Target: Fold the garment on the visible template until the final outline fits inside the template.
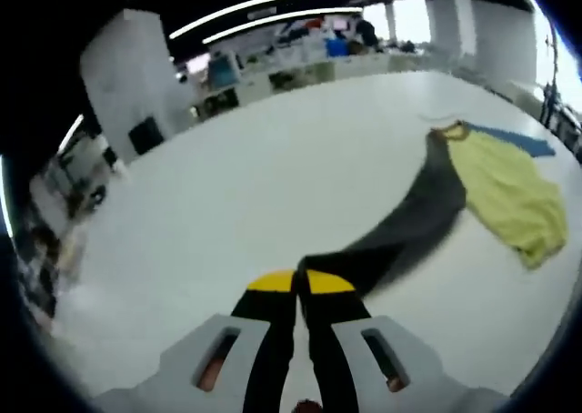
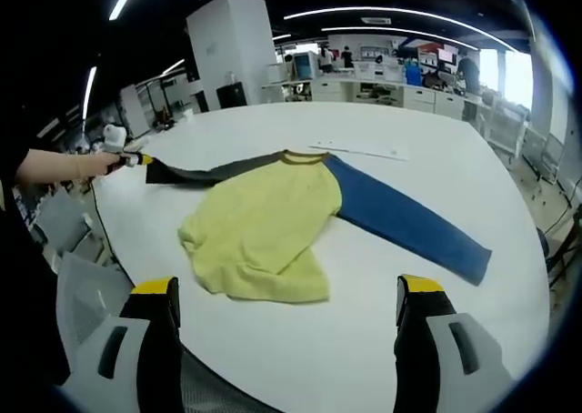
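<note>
A long-sleeved shirt lies on the white table: yellow body, brown collar, dark grey sleeve and blue sleeve. In the left gripper view the grey sleeve stretches from the yellow body down to my left gripper, whose yellow-tipped jaws are shut on its cuff. That same left gripper appears in the right gripper view at the far left, held by a hand, pulling the sleeve out straight. My right gripper is open, hovering just short of the crumpled yellow hem.
A thin white strip lies on the table beyond the collar. Desks, monitors and shelves line the far side of the room. A grey chair stands off the table's left edge.
</note>
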Demonstrator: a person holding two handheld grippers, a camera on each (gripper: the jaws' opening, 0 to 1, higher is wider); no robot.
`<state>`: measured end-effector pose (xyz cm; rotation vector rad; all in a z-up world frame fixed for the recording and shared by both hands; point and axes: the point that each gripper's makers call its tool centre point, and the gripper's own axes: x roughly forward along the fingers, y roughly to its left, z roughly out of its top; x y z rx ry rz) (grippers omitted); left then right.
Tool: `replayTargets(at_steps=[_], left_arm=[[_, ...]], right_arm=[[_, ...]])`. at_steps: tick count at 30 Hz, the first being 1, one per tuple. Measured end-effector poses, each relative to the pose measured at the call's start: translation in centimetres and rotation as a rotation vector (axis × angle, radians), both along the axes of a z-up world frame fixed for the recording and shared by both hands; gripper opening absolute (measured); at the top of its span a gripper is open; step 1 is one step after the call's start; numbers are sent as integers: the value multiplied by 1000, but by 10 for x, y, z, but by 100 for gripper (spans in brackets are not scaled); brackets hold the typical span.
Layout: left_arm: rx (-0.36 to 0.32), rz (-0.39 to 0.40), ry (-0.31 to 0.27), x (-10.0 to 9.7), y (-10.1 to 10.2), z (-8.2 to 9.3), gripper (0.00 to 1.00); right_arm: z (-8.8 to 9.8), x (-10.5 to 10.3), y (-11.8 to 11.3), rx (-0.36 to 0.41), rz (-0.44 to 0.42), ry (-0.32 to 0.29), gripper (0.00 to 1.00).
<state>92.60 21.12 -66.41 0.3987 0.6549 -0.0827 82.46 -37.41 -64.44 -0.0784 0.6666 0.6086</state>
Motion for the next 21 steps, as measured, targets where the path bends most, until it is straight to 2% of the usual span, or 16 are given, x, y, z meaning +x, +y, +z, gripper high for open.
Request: replayTargets(at_steps=[3,5,6,8,14,21], left_arm=[[64,-43,4,3,5,-1,0],[72,-50,6,1,7,-4,0],[64,-45,6,0,8,-5,0],[5,-7,4,-4,11,-11,0],[-73,55,43,-19,21,-40,0],[-142,99,58,-20,24,-53,0]], right_arm=[[-1,2,2,-5,-1,3,99],[0,3,4,-6,-1,4,99],[0,3,4,-6,0,4,99],[0,5,6,-7,3,4,98],[-1,10,14,-10,18,8,98],[-2,8,17,-19,28,18,98]])
